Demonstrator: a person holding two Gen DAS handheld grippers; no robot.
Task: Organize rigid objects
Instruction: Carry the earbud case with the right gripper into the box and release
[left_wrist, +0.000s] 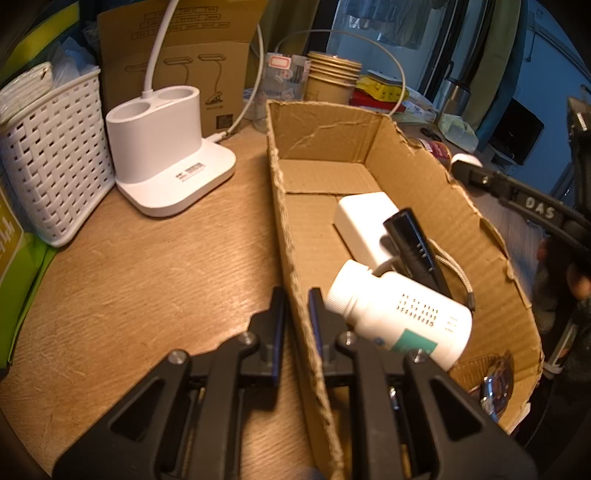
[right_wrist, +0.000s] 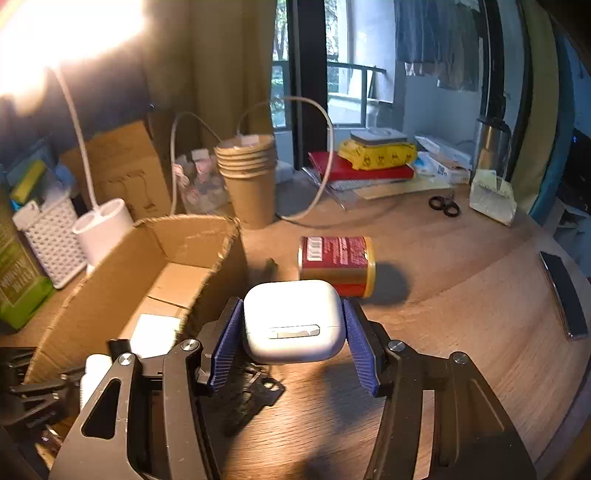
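My left gripper (left_wrist: 297, 306) is shut on the near left wall of the open cardboard box (left_wrist: 291, 236), one finger on each side of it. Inside the box lie a white pill bottle (left_wrist: 399, 317), a white charger block (left_wrist: 364, 225), a black flat device (left_wrist: 417, 251) and a keyring item (left_wrist: 495, 380). My right gripper (right_wrist: 293, 328) is shut on a white earbuds case (right_wrist: 293, 319) and holds it above the table, just right of the box (right_wrist: 122, 280). A red tin (right_wrist: 336, 266) lies on its side on the table beyond the case.
A white lamp base (left_wrist: 166, 147) and a white woven basket (left_wrist: 55, 162) stand left of the box. Stacked paper cups (right_wrist: 249, 177), books with a yellow pack (right_wrist: 369, 162), scissors (right_wrist: 445, 205) and a dark phone (right_wrist: 563, 295) lie around the wooden table (right_wrist: 461, 332).
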